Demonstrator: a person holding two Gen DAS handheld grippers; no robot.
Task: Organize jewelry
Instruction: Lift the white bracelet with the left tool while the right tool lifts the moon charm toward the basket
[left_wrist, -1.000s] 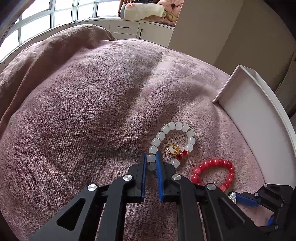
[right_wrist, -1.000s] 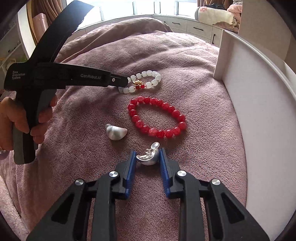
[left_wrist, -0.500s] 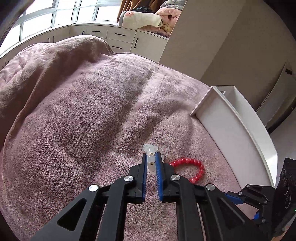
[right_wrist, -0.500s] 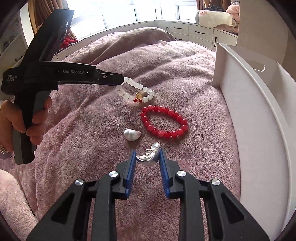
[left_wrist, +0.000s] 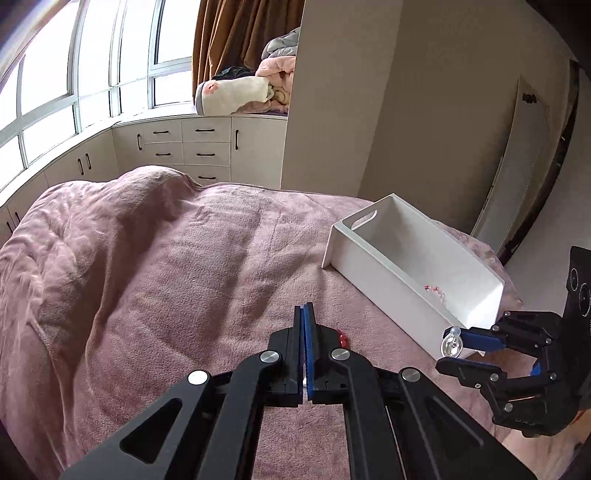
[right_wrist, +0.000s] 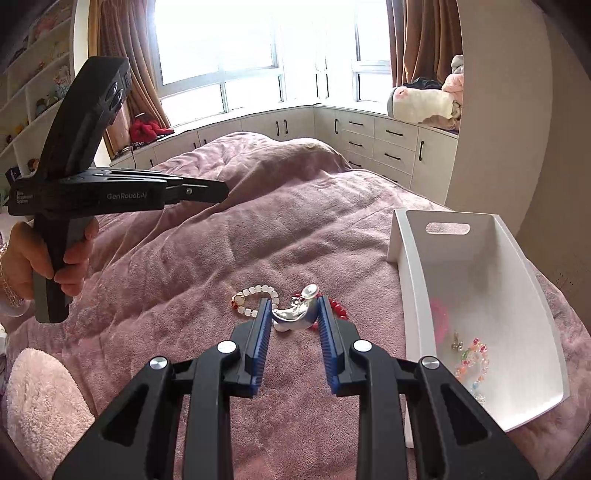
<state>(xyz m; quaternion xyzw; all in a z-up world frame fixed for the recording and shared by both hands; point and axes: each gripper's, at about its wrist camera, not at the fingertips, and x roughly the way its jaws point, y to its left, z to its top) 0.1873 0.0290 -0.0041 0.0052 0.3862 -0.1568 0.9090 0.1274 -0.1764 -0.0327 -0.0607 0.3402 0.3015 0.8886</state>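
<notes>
Left wrist view: left gripper (left_wrist: 303, 314) is up off the pink blanket (left_wrist: 155, 266), blue pads pressed together with no gap, nothing visible at the tips; a pale speck shows low in the slot between the pads, can't tell what it is. A couple of red beads (left_wrist: 343, 339) peek out just right of the fingers. White storage bin (left_wrist: 388, 291) sits on the blanket to the right, handle cutout on its far end, small pink bits on its floor. Right gripper (left_wrist: 456, 341) is beside the bin's near corner with a shiny silver charm (left_wrist: 451, 345) at its tips. Right wrist view: right gripper (right_wrist: 293, 314) is partly closed, pads clamped on either side of the silver charm (right_wrist: 295, 314), raised above the blanket. White bead bracelet (right_wrist: 255, 301) lies loose on the blanket just left of the tips; red bead bracelet (right_wrist: 338, 308) is mostly hidden behind the charm and right finger. Bin (right_wrist: 413, 280) is at right, holding a pink item, a small silver piece and a pastel bead bracelet (right_wrist: 472, 360). Left gripper (right_wrist: 218, 190) hangs well above the blanket at left, held in a hand (right_wrist: 33, 266), tips shut and empty.
</notes>
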